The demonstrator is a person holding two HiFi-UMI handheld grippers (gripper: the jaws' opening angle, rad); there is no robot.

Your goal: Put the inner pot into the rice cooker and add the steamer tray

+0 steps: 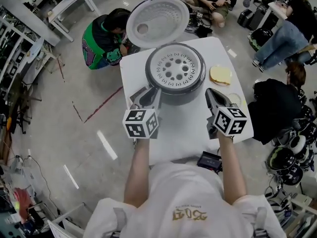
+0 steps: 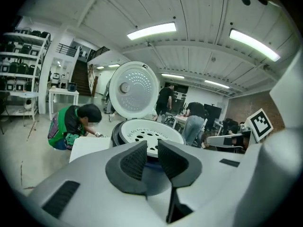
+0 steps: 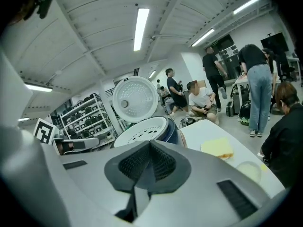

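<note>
The rice cooker (image 1: 174, 97) stands on the far half of the white table (image 1: 185, 133), its round lid (image 1: 157, 21) swung up and back. A white steamer tray (image 1: 175, 68) with round holes sits in its top; the inner pot is hidden under it. My left gripper (image 1: 143, 96) hovers just short of the cooker's near left side, jaws a little apart with nothing between them (image 2: 152, 156). My right gripper (image 1: 214, 98) is off the cooker's near right side, pads pressed together and empty (image 3: 150, 160). The tray (image 2: 151, 135) lies beyond the left jaws, clear of them.
A yellow sponge (image 1: 220, 75) and a pale round disc (image 1: 234, 99) lie on the table right of the cooker. A black device (image 1: 210, 161) sits at the near edge. A person in green (image 1: 101, 43) crouches by the far left corner; others sit and stand beyond.
</note>
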